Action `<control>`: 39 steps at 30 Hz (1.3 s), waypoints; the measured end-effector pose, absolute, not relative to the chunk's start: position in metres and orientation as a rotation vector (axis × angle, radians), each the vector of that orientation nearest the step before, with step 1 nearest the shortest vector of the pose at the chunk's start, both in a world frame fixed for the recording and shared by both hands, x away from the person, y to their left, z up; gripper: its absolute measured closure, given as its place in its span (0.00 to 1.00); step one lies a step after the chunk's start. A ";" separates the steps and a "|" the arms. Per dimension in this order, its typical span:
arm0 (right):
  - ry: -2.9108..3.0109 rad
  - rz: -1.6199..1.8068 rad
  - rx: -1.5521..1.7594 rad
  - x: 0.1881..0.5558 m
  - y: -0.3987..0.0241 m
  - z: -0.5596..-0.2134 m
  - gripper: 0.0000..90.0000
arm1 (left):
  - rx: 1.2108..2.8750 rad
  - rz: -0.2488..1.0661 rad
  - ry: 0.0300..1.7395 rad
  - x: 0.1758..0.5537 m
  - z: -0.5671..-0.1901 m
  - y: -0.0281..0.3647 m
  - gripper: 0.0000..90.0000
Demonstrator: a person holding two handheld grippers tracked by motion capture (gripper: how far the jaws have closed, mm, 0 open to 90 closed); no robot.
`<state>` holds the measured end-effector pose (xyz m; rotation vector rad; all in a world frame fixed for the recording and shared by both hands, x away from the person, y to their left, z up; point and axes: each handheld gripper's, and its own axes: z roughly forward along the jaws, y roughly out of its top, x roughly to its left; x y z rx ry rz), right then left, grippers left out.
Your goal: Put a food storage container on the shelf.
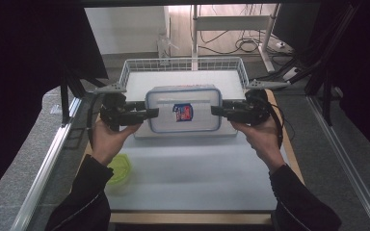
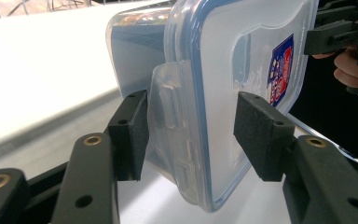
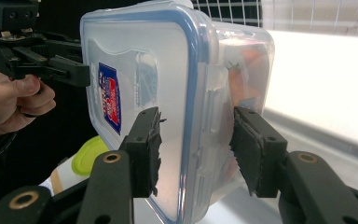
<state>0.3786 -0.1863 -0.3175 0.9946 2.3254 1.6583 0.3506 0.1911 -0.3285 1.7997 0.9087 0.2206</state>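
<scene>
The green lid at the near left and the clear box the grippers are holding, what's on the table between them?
Nothing: in the high view, bare white table top separates the green lid from the clear box, apart from the person's left hand passing above it.

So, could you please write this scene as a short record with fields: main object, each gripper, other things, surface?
main object: clear plastic box with a blue-rimmed lid and a red and blue label, held between both grippers
left gripper: jaws closed on the box's left end, over its side clip
right gripper: jaws closed on the box's right end
other things: white wire basket behind the box; green lid near the left forearm
surface: white table
</scene>
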 end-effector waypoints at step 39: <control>2.264 1.734 1.184 0.477 -0.180 -0.300 0.58 | 1.731 0.178 0.993 0.448 -0.308 0.194 0.49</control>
